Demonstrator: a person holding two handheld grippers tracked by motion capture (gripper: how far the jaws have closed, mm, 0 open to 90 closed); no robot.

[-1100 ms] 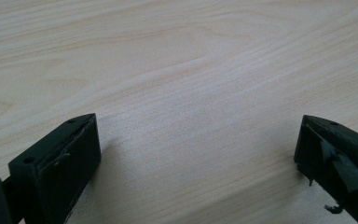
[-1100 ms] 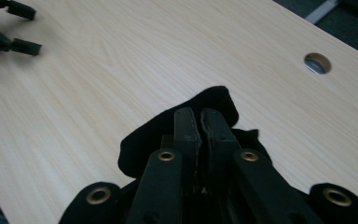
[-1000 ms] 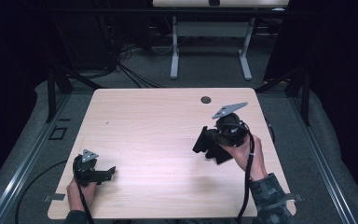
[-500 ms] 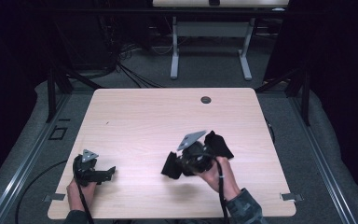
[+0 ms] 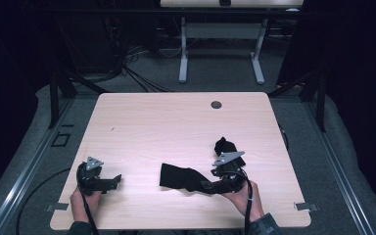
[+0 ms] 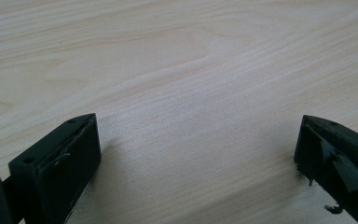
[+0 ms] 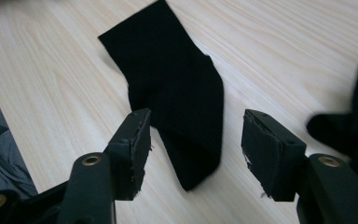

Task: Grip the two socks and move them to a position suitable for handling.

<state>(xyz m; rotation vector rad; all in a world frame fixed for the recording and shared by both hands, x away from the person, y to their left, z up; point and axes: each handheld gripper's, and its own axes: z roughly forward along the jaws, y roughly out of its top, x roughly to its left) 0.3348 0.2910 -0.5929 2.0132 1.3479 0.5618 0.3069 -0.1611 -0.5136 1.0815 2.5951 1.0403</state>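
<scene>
While a person leans in from the near edge, the pale wooden table [image 5: 176, 122] carries a black sock [image 5: 178, 177], lying flat near the front edge, right of centre, its long end pointing toward the left side of the table. A second dark bundle of cloth [image 5: 225, 147] sits just behind the right gripper [image 5: 210, 186]; whether it is the sock's mate cannot be told. The right gripper rests low at the sock's near end, jaws parted with the fabric lying between and beneath them, nothing pinched. The right gripper view has the sock [image 7: 177, 93] running away from the spread jaws, one end slack and slightly rumpled. Well apart, at the front left corner, the left gripper [image 5: 111, 180] sits on bare wood with its jaws wide apart and nothing between them. Judged by its look, the sock is light, limp and thin, likely to sag and fold once lifted, with no risk of breakage. A pinch on the near end, taking both layers, would seem the surest hold. Far back, a small round grommet [image 5: 216, 105] dots the tabletop.
</scene>
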